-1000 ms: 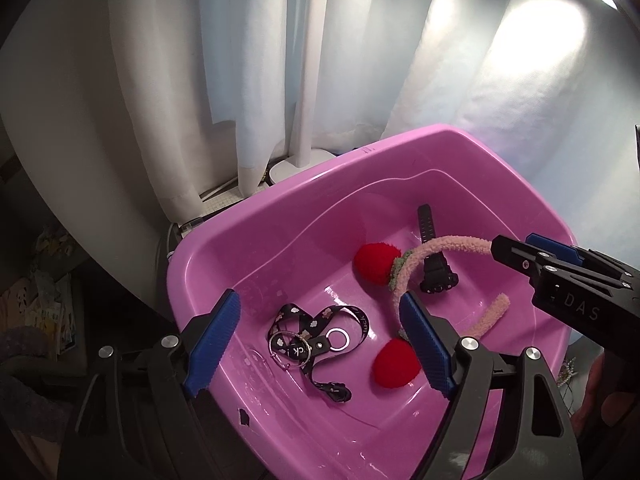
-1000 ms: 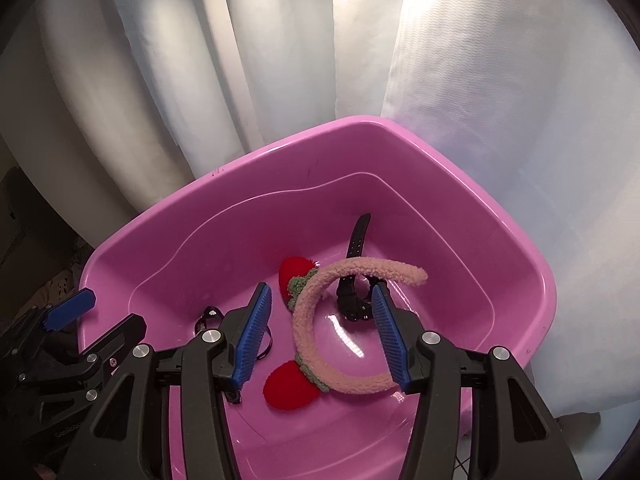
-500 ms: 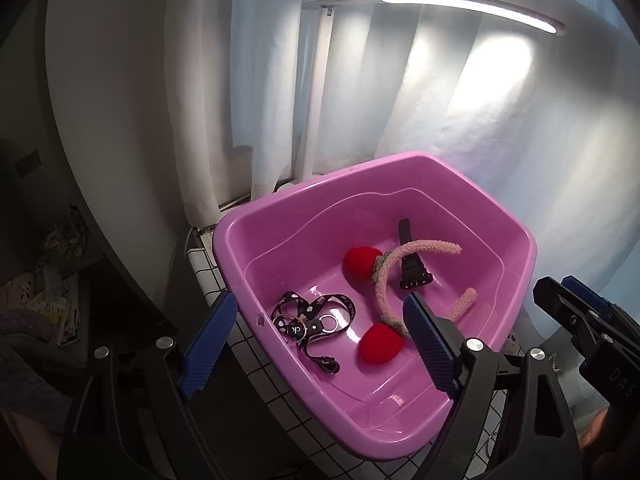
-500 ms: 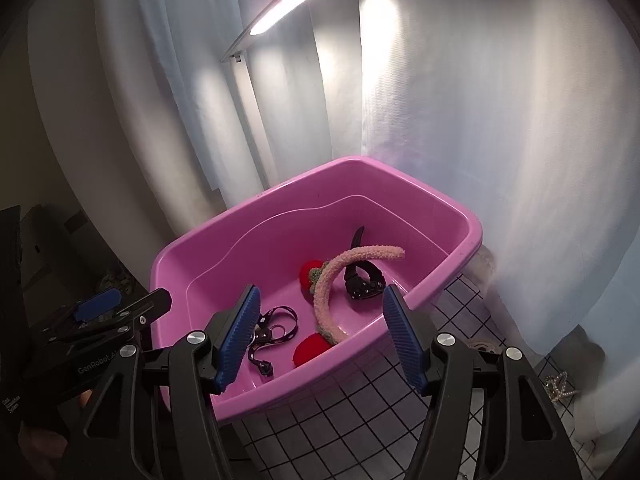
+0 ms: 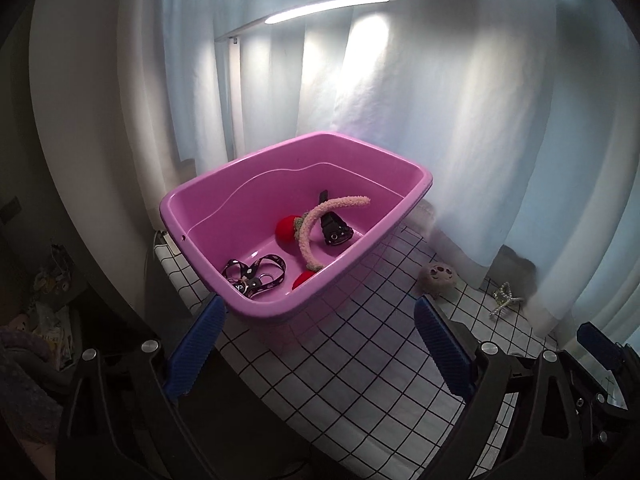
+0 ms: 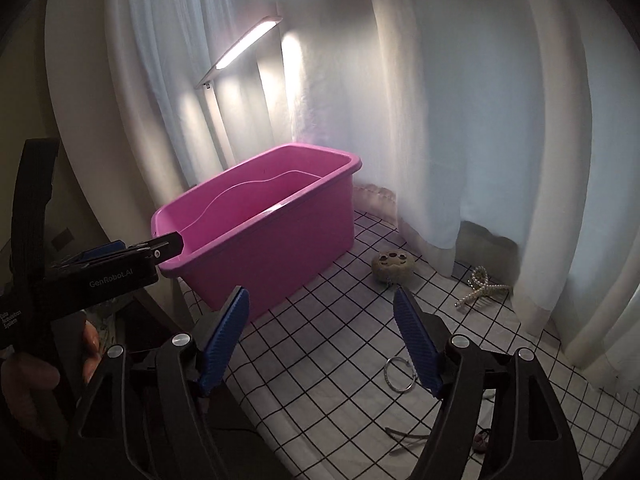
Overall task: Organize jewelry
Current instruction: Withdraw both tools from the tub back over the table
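Now both your claws, left claw and right claw, have just been opening, nothing between them; next, reach for the pearl clip near the counter's far edge.

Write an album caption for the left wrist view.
Open tool hovers before a pink tub holding a fuzzy headband.

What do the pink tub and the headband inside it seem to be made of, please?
Tub: likely moulded plastic; smooth, glossy walls catching lamp glare. Headband: seemingly fuzzy plush fabric, matte and nubbly, with soft red pompoms.
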Available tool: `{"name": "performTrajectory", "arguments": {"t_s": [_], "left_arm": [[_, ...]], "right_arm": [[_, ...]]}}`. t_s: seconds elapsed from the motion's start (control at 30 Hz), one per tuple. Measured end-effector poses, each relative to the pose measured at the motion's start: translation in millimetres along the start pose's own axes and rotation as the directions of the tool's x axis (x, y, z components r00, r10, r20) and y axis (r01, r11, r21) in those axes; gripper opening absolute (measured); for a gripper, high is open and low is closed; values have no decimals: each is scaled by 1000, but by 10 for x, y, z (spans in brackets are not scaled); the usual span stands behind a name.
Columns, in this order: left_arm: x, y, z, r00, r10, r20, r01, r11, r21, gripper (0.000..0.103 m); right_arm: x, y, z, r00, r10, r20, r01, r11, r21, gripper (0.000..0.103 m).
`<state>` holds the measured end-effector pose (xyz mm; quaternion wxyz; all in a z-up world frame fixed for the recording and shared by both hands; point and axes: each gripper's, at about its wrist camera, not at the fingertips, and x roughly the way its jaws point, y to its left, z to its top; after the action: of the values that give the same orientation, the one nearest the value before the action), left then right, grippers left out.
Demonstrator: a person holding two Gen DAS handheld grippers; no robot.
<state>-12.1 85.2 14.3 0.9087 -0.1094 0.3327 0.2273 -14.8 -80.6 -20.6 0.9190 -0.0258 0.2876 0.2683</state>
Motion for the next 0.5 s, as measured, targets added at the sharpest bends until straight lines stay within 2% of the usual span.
{"name": "performTrajectory", "arguments": {"t_s": [0.1,0.23,0.33,0.5], "left_arm": [[-68,-197,-181,999,-41,-9,41,999,14,94],[-141,-480,-401,996,-88,-10,88,994,69,94],[-159,-657,-593,995,-98,-22,100,990,101,94],[-8,-912,-909,986,-117,-120,134,980,149,94]], "right_arm": [[-184,-277,-302,998,-55,-28,56,998,37,71],[-351,-658,-712,984,-159,-76,165,983,81,71],[-433,-945,-973,975,-187,-116,202,970,134,71],[-479,-1282,-1331,962,-218,-162,247,951,186,71]]}}
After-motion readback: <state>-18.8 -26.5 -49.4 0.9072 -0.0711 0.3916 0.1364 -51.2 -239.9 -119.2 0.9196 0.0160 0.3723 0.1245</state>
